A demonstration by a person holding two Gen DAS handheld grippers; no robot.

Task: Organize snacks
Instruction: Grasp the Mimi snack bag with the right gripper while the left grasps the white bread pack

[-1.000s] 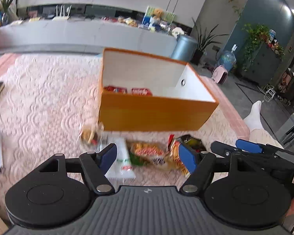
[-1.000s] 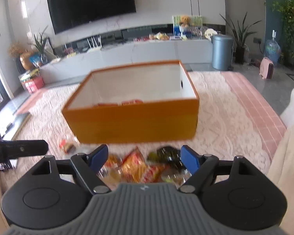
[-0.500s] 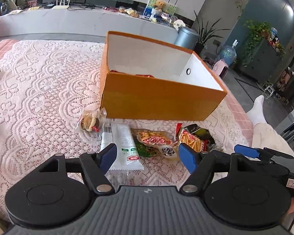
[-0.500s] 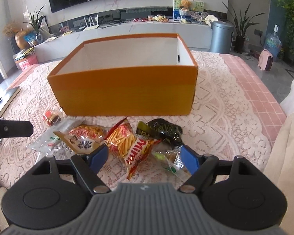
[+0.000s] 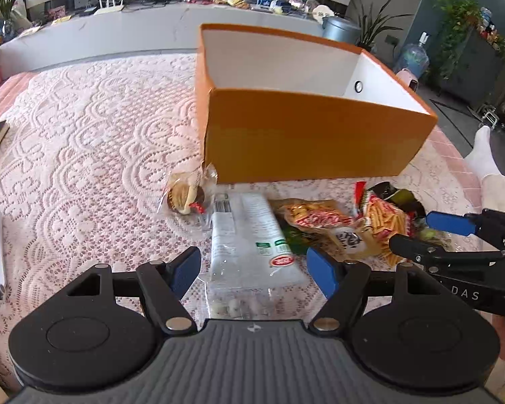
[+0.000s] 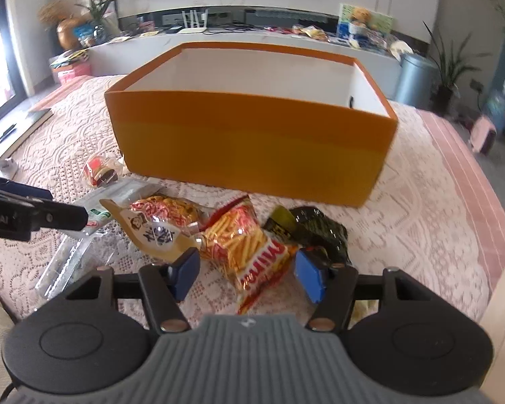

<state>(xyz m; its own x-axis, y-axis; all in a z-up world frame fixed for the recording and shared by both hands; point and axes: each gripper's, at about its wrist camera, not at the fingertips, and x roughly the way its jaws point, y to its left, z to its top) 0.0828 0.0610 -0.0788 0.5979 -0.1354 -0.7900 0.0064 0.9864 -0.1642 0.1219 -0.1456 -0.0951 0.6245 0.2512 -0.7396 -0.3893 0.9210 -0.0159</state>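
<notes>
On the pink lace tablecloth [image 5: 84, 141], in front of the open orange cardboard box with a white inside [image 5: 306, 141], your snacks lie in a loose row. Your left gripper [image 5: 254, 269] has its blue-padded fingers spread wide on either side of the long clear plastic packet with green and red labels [image 5: 252, 245]; the pads are not touching it. Just left of that packet, close to the box's near corner, sits the small clear-wrapped burger-shaped sweet [image 5: 185, 197].

Your right gripper [image 6: 247, 271] is also spread wide, its fingers on either side of the red and yellow bag of stick-shaped crisps [image 6: 245, 245] and holding nothing. To the left of that bag lies the clear pouch of reddish noodle snack with a cartoon face label [image 6: 158, 222], overlapping it at the edge. To the right lies the dark green and black foil packet [image 6: 316, 227], touching the crisps bag. You cannot see the floor of the box from either wrist view.
</notes>
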